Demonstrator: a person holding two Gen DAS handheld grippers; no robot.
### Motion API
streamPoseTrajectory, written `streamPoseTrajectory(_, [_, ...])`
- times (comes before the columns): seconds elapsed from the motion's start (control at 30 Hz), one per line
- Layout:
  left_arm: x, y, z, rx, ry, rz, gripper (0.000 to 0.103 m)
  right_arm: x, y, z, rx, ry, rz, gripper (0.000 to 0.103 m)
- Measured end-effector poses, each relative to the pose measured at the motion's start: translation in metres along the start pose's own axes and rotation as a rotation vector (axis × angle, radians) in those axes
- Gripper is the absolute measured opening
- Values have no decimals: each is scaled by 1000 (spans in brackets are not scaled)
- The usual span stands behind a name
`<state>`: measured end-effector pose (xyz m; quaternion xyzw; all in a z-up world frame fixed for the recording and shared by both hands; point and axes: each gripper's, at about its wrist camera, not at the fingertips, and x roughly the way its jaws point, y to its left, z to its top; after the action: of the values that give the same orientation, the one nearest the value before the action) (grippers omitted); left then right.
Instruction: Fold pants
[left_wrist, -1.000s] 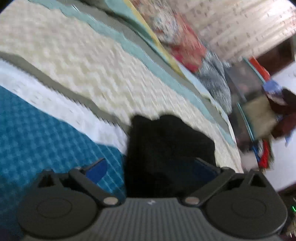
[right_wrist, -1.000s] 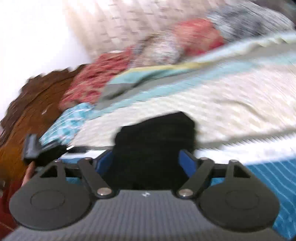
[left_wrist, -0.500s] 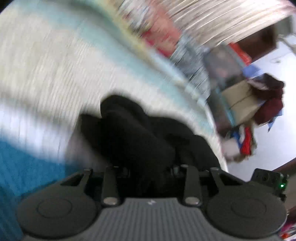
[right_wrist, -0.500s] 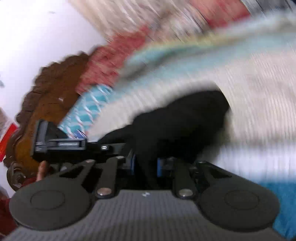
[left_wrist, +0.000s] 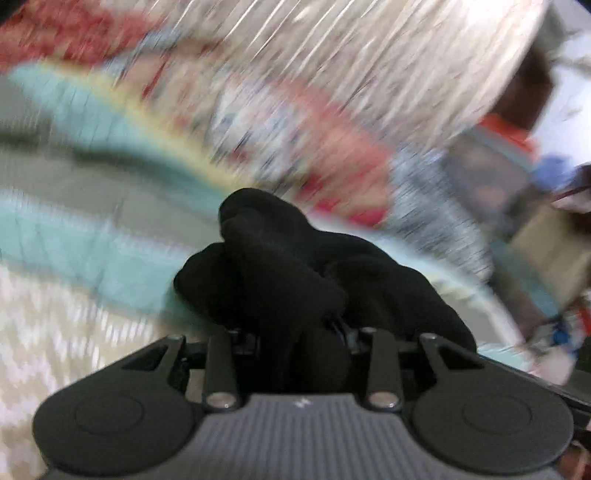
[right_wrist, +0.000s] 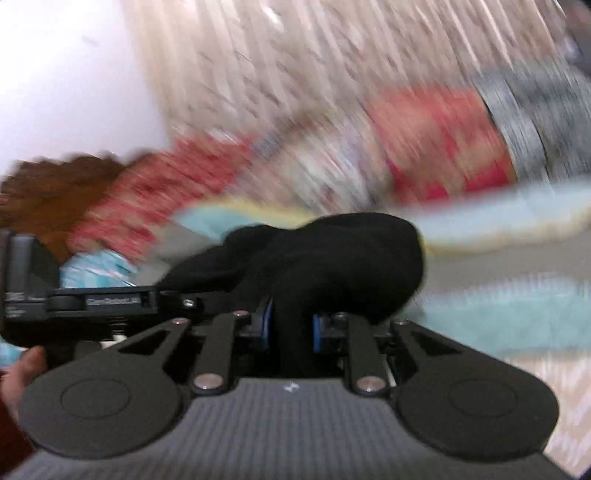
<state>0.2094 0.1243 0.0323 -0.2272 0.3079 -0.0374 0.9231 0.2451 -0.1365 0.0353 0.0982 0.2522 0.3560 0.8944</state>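
You are holding the black pants (left_wrist: 291, 273) in both grippers at once, bunched into a thick dark wad that is hanging above the bed (left_wrist: 74, 236). On your left gripper (left_wrist: 301, 332) the jaws are pulled in close together and clamping a fold of the cloth, which is bulging up and spilling over to the right past the linkage (the fingertips themselves are buried under the fabric). On your right gripper (right_wrist: 290, 325) the jaws are likewise squeezing a narrow neck of the pants (right_wrist: 332, 258) between the blue pads (right_wrist: 266, 325), and the rest of the wad is swelling out just beyond them, toward the far right.

In the right wrist view your left gripper's black body (right_wrist: 85, 302) is showing at the near left, just beside the pants, with your left hand (right_wrist: 22, 373) gripping below it.

The bed's striped cover is running under everything in teal, grey and cream bands. Along the far edge, red patterned pillows (right_wrist: 436, 147) are lying against the pale wall (right_wrist: 332, 55), heavily blurred in both views.
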Motion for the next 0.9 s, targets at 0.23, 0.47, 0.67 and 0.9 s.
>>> streamPoseTrajectory(0.23, [4,-5,-20,-15,36,152,42,7,-26,-27,216,138,-102,56])
streamPoseTrajectory(0.47, [-72,-48,-34,61,44,300,50,-74,13,-27,211,73,-231,61])
streamPoseTrajectory(0.67, [-149,-76,-83,101,38,334,68,-149,62,-76,230,76,-210,66])
streamPoseTrajectory(0.9, [-210,-101,-127,143,26,374,93,-176,102,-111,248,144,-195,72])
